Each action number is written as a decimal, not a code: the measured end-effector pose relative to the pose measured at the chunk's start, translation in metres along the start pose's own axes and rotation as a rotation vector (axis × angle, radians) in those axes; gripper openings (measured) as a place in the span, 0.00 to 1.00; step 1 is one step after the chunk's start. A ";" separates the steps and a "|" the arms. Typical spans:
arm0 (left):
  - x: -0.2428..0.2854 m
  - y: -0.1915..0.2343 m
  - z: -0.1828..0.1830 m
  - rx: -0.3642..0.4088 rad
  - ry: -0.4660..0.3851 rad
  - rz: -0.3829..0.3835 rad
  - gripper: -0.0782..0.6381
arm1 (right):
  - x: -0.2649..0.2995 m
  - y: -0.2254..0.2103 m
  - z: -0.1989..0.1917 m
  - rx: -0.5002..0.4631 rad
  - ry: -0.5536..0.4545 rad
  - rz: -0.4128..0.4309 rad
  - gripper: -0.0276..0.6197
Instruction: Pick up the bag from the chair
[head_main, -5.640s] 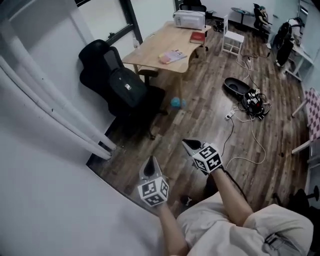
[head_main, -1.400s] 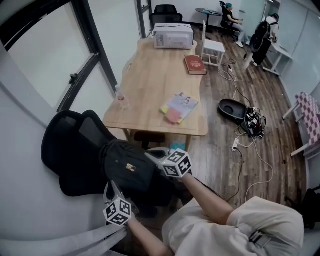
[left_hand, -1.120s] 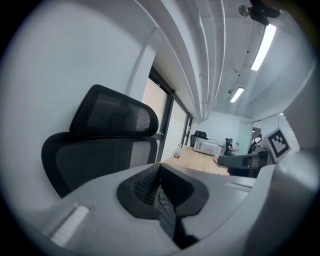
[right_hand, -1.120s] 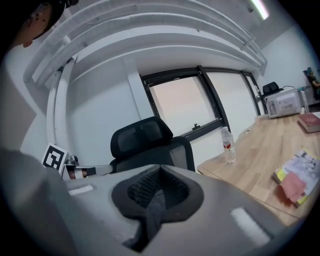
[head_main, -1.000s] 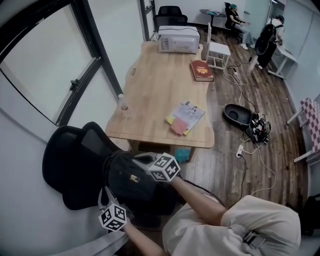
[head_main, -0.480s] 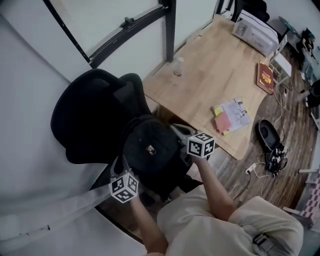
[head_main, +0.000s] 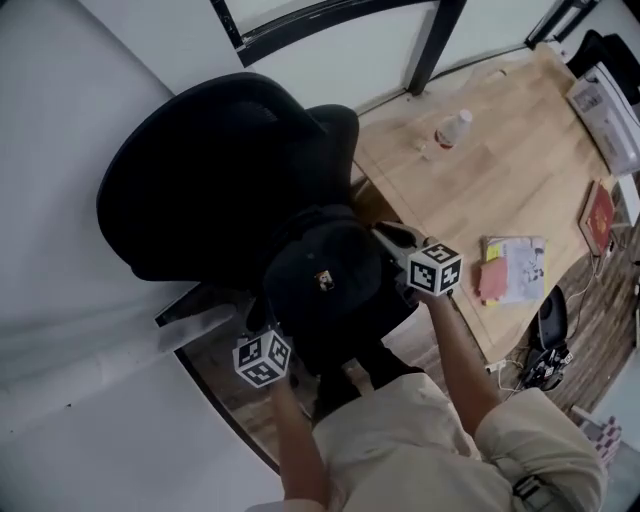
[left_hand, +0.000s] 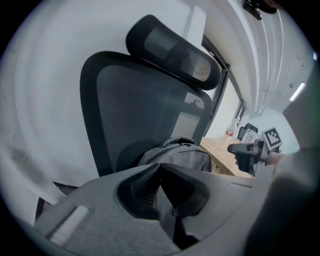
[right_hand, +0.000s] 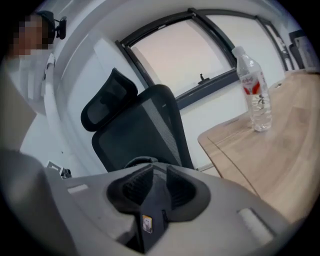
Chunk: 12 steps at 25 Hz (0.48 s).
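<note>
While the left gripper (left_hand: 160, 170) keeps its jaws pressed together on nothing, and the right gripper (right_hand: 160, 172) has just been parting its jaws a little, with dark cloth showing in the gap but seemingly unpinched, neither has hold of the soft black fabric bag (head_main: 325, 285). The bag sits on the seat of the black mesh-backed office chair (head_main: 200, 170), leaning on the backrest between both grippers. A closed left gripper may only shove it toward the seat's front edge, or swing the chair. The pale wooden desk (head_main: 500, 170) crowds the right side and the white wall (head_main: 60, 120) the left. Upward and toward the person looks free.
</note>
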<state>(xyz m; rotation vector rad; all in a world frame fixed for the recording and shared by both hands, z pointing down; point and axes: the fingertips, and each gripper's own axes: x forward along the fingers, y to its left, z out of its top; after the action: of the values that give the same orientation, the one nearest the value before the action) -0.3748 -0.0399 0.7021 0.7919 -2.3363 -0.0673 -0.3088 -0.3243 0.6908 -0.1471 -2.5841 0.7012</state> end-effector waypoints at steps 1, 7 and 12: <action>0.006 0.003 -0.005 -0.024 -0.001 -0.004 0.12 | 0.007 -0.006 -0.004 -0.032 0.030 0.014 0.18; 0.028 0.031 -0.040 0.004 0.056 -0.006 0.12 | 0.053 -0.015 -0.048 -0.167 0.196 0.097 0.46; 0.041 0.045 -0.068 -0.008 0.074 -0.066 0.27 | 0.072 -0.032 -0.075 -0.223 0.275 0.122 0.55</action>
<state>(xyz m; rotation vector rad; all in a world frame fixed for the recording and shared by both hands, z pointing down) -0.3819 -0.0157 0.7897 0.8537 -2.2395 -0.0750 -0.3380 -0.3023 0.7936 -0.4428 -2.3936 0.3994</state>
